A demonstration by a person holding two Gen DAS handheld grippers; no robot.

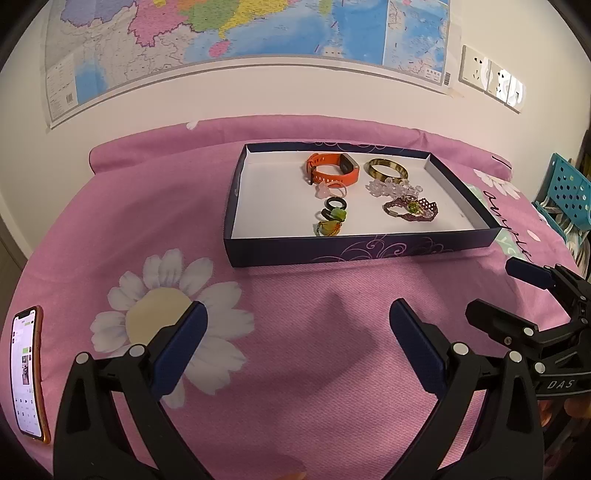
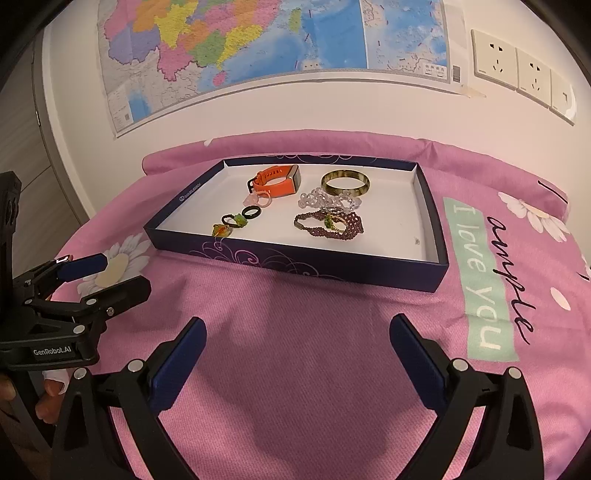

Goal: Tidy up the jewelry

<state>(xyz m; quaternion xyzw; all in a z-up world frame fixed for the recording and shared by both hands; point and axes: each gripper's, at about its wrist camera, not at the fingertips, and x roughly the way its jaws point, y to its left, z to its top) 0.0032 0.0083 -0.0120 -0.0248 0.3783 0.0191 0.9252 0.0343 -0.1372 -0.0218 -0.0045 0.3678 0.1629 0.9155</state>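
A shallow dark blue box [image 1: 354, 251] [image 2: 295, 264] with a white floor lies on the pink cloth. Inside it are an orange watch band [image 1: 334, 170] [image 2: 277, 181], a brown-gold bangle [image 1: 386, 168] [image 2: 345, 181], a clear bead bracelet [image 1: 391, 187] [image 2: 325, 199], a purple beaded bracelet [image 1: 410, 210] [image 2: 328, 223], a black ring [image 1: 336, 204] [image 2: 252, 212], a pink ring [image 1: 330, 190] and green and amber rings [image 1: 328, 221] [image 2: 231, 225]. My left gripper [image 1: 297, 317] [image 2: 107, 273] and right gripper [image 2: 297, 328] [image 1: 506, 291] both hang open over the cloth in front of the box, holding nothing.
A phone [image 1: 27, 373] with a lit screen lies at the cloth's left edge. A map [image 1: 236, 33] hangs on the wall behind, with wall sockets [image 2: 517, 70] to its right. A teal perforated crate [image 1: 565, 192] stands off the cloth at the right.
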